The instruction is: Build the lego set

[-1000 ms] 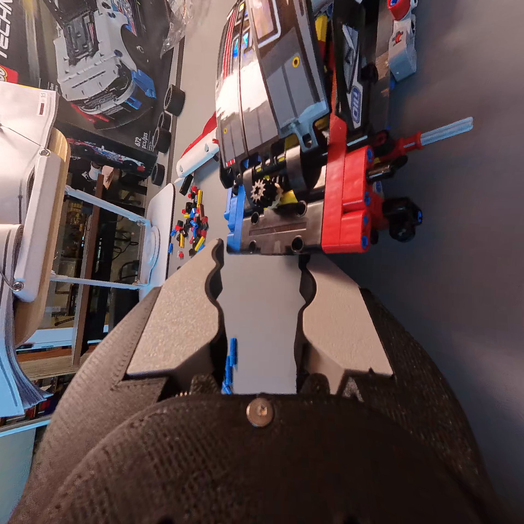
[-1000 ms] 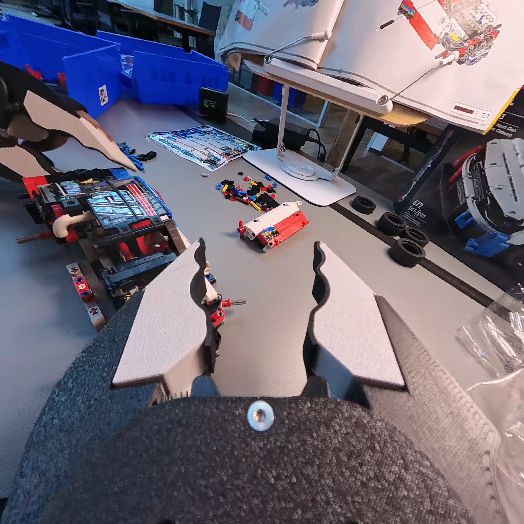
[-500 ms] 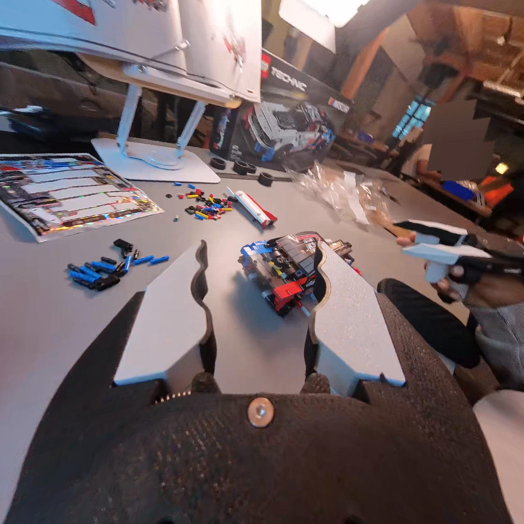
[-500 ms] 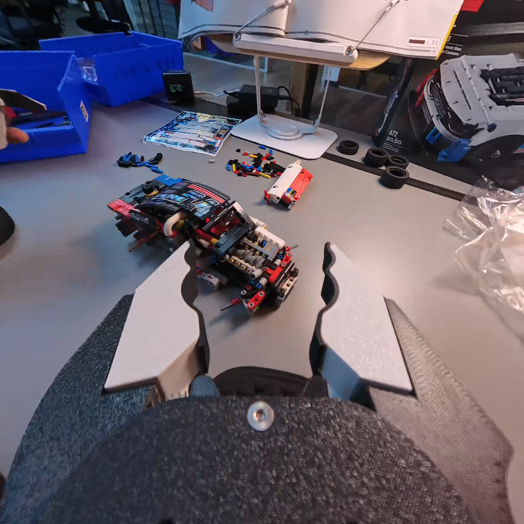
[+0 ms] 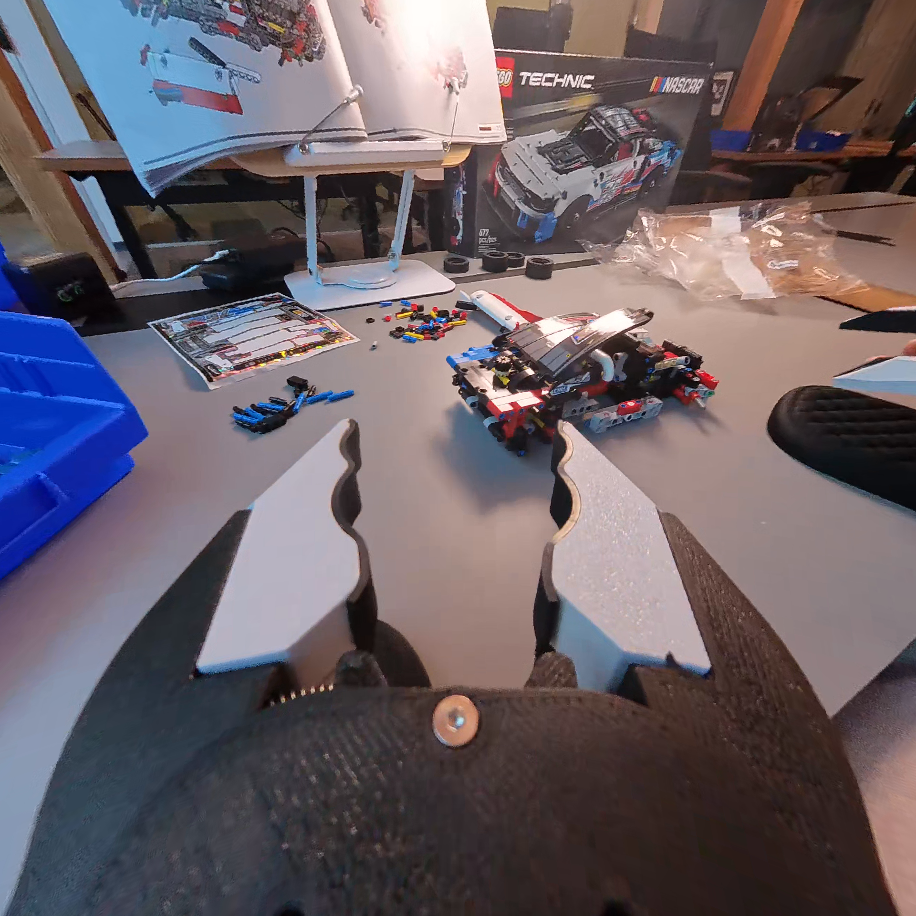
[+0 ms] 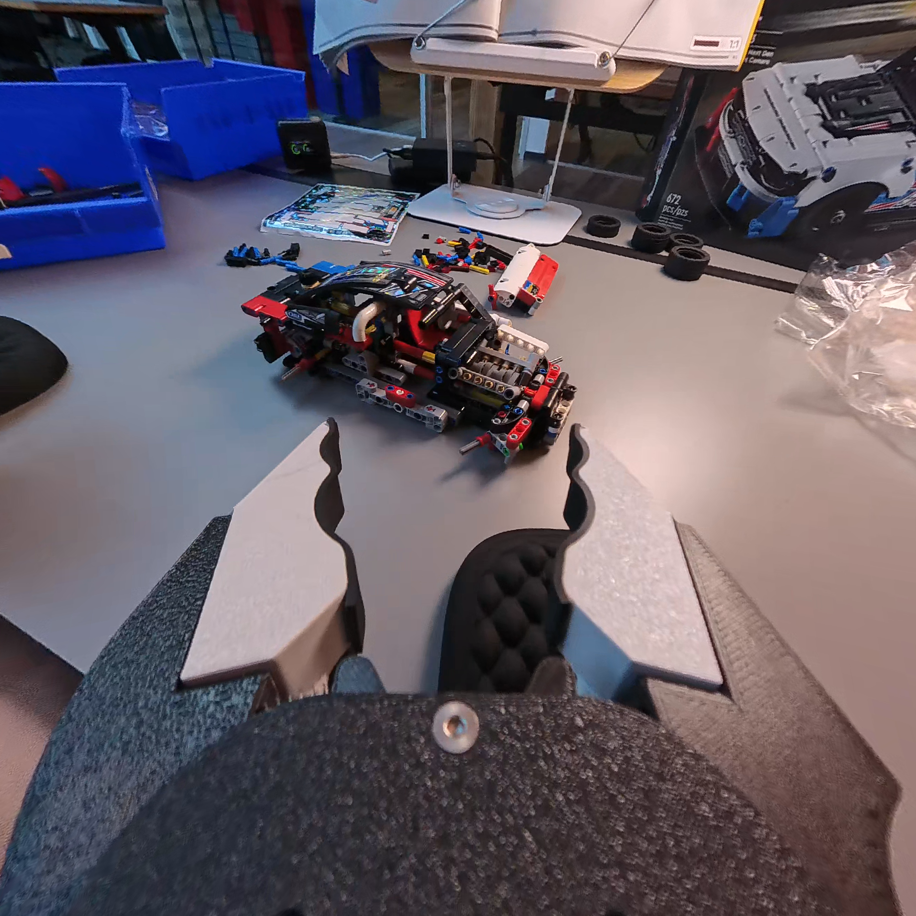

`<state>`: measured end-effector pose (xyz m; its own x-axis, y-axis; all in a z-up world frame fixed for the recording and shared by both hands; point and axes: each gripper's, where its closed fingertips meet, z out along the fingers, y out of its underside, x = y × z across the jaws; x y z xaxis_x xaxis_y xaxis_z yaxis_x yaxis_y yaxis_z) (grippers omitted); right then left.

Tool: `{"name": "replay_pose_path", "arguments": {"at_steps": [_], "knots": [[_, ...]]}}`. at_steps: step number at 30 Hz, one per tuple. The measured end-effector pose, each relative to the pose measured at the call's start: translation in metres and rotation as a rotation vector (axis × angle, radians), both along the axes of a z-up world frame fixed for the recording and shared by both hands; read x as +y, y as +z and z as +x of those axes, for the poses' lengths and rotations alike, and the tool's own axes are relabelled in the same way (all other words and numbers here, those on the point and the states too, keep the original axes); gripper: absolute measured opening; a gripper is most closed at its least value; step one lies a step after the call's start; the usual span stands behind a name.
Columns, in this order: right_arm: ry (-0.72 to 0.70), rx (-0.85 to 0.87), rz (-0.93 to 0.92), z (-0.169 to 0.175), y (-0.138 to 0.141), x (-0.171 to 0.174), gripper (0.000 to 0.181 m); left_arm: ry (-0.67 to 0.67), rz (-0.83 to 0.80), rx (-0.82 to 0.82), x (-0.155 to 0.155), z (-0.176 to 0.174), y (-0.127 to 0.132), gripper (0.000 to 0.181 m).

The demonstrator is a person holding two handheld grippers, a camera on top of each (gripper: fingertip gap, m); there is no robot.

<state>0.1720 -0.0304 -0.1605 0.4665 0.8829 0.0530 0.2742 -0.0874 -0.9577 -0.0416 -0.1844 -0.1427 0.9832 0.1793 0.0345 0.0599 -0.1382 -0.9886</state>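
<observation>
While the car model (image 6: 411, 347) sits untouched, both tools (image 5: 453, 446) (image 6: 453, 446) hang released, empty.

A grey table (image 5: 446, 545) fills the foreground of a dim workshop. Behind it, a white stand (image 5: 369, 282) props an open booklet (image 5: 277, 74) under warm glare. Blue bins (image 6: 79, 168) sit to the left, crumpled plastic bags (image 5: 718, 248) to the right. Dark desks (image 5: 793, 148) and a wooden post (image 5: 753, 54) recede in the background.
</observation>
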Motion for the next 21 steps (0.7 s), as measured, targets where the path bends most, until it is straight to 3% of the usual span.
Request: {"name": "replay_pose_path", "arguments": {"at_steps": [6, 12, 21], "knots": [[-0.007, -0.005, -0.009, -0.005, -0.008, -0.001, 0.093, 0.07, 0.003, -0.023, -0.003, -0.015, -0.01, 0.074], [0.005, 0.019, -0.01, -0.01, -0.004, 0.001, 0.093, 0.004, -0.064, -0.018, 0.01, -0.007, -0.021, 0.081], [-0.017, 0.012, -0.014, -0.005, -0.006, 0.002, 0.094, -0.024, -0.032, 0.029, 0.015, -0.001, -0.017, 0.087]]}}
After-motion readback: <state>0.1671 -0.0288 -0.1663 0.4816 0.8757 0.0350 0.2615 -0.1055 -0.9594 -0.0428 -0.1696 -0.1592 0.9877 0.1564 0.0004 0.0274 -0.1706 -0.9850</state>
